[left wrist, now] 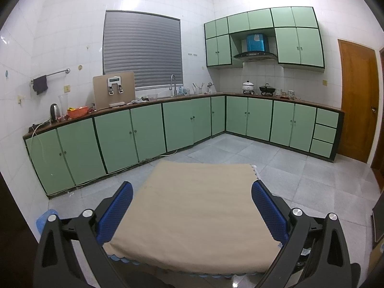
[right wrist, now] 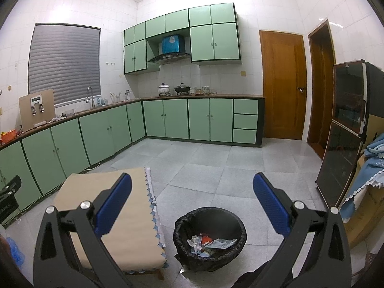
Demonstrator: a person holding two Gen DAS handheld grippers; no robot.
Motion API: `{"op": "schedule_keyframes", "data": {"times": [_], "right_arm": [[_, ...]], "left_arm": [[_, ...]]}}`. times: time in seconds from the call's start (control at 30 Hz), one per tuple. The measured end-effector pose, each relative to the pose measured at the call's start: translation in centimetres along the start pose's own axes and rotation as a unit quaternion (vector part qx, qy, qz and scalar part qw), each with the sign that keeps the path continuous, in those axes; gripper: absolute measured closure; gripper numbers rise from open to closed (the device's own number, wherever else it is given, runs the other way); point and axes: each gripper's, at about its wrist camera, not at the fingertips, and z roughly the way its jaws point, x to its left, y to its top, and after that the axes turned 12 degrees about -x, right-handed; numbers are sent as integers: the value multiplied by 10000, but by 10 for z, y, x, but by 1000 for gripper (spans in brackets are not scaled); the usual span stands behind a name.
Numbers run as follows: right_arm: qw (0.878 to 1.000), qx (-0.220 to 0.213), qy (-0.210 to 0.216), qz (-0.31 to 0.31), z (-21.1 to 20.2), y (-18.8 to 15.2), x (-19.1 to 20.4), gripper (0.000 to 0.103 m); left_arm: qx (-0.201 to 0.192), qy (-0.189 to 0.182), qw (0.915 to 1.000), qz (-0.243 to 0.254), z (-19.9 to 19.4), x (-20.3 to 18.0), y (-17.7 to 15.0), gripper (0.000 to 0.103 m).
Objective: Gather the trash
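Kitchen w/ white tiled walls, grey tile floor. L-shaped run of green cabinets under a brown counter. Going left to right along the counter in left wrist view: dark towel on rail above far left end, kettle, orange basket, brown board w/ a white device, tap below the shuttered window, then past the corner a white pot and a black wok under the range hood. Wooden door at far right.

Low table w/ beige cloth in foreground; cloth top bare, scalloped blue trim at near edge and right edge.

Left gripper: blue pads wide apart, nothing between them, hovering over the table's near part, not touching the cloth as far as I can tell.

Right wrist view: same table at left, then a black-lined bin on the floor just beside the table's right edge. Trash sits inside the bin – crumpled paper, wrappers, a red bit. Dark glass-front cabinet at right w/ blue cloth draped on boxes beside it.

Right gripper: released, pads wide apart, holding nothing, above and behind the bin.
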Motion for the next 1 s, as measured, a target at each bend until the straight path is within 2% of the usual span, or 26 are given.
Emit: {"op": "schedule_keyframes", "data": {"times": [0.67,1.0], "right_arm": [[10000,-24,-25,52,-4,1,-5,5],[10000,-6,-10,41,-4,1,-5,5]], "left_arm": [[24,-64,10000,59,4,-7,0,6],[35,-102,9999,71,11,2,-4,6]]}}
